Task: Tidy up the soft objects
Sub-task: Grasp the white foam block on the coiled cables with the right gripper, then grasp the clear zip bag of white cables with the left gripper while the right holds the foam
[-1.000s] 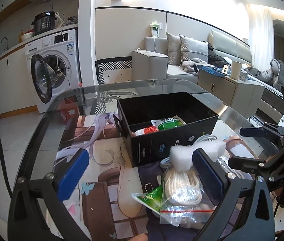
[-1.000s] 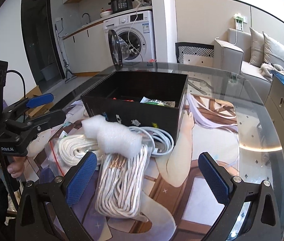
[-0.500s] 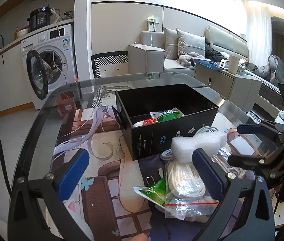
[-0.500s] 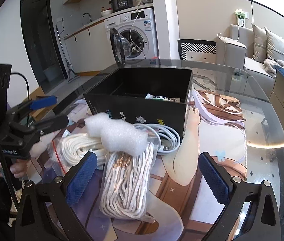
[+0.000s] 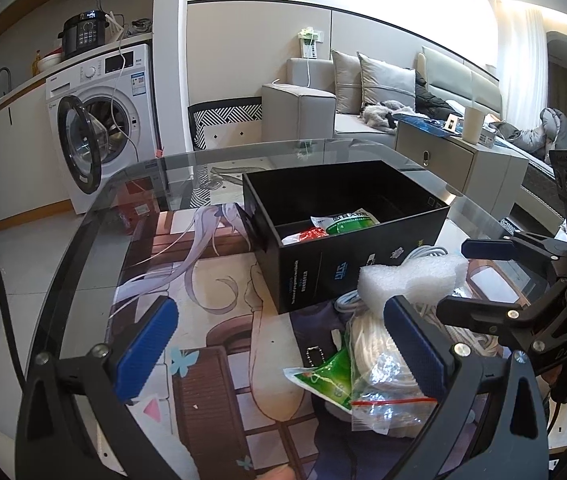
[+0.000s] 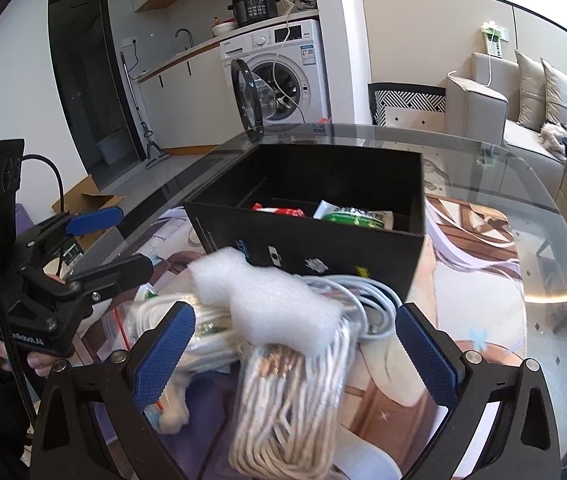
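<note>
A white foam piece (image 6: 267, 300) lies on top of a pile of rope and cable in front of a black box (image 6: 315, 216). It also shows in the left wrist view (image 5: 411, 276). A cream rope bundle (image 6: 291, 396) lies under it, with a grey cable coil (image 6: 367, 304) and a bagged white rope (image 5: 383, 356). My right gripper (image 6: 293, 354) is open, just above the foam and rope. My left gripper (image 5: 279, 350) is open and empty, left of the pile. The box (image 5: 347, 232) holds a red packet (image 5: 313, 235) and a green packet (image 5: 351, 222).
The pile sits on a printed mat (image 5: 211, 280) on a glass table (image 5: 75, 248). A green packet (image 5: 323, 376) lies at the pile's near edge. A washing machine (image 5: 103, 120) with its door open and a sofa (image 5: 363, 92) stand beyond the table.
My right gripper has moved forward and down over the foam and rope, which now lie between its fingers. My left gripper has drifted slightly and stays open.
</note>
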Demonstrator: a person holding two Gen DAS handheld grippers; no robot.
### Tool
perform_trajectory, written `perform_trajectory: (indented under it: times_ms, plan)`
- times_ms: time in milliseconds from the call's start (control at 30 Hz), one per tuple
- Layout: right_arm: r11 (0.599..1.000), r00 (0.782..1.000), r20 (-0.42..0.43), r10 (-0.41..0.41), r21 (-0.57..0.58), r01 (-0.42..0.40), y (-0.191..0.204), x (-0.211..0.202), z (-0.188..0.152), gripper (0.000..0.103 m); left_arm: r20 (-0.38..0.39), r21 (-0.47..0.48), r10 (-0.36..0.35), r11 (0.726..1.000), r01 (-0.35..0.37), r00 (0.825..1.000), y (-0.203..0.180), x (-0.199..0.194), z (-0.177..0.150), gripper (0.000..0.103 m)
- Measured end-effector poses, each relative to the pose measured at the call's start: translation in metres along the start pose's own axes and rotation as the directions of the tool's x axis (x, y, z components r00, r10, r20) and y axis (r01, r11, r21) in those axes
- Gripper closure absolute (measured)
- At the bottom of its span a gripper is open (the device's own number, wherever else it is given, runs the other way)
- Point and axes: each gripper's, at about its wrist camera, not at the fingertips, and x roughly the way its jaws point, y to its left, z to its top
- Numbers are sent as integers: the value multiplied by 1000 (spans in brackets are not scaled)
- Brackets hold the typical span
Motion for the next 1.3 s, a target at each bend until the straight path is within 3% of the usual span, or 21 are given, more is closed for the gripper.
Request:
perform_trajectory:
  times_ms: [300, 367, 500, 833, 1033, 1300]
  plan:
    - [1000, 1000, -12, 0, -6, 0, 2, 9, 4, 19, 1, -13, 5, 1000, -5, 1000, 5, 1, -1, 0]
    - [1000, 1000, -8, 4, -5, -4, -2, 7, 2, 32, 0, -12, 6, 1000, -6, 1000, 5, 1, -1, 0]
    - [1000, 1000, -8, -2, -22, 2, -4, 4, -1, 46, -2, -8, 3, 1000, -3, 1000, 4, 2, -2, 0]
    - [1000, 999, 48, 6, -20, -5, -10, -20, -5, 49, -5, -3, -2, 1000, 2, 1000, 2, 1, -1, 0]
    - [1000, 996, 86, -10, -2, 11, -17, -41, -11, 49, -30, 9, -52, 999, 53, 998, -7, 2, -2, 0]
    - [999, 995, 91, -32, 16, 31, -26, -50, -15, 49, -126, 132, -83, 986, 99, 989, -43, 18, -9, 0]
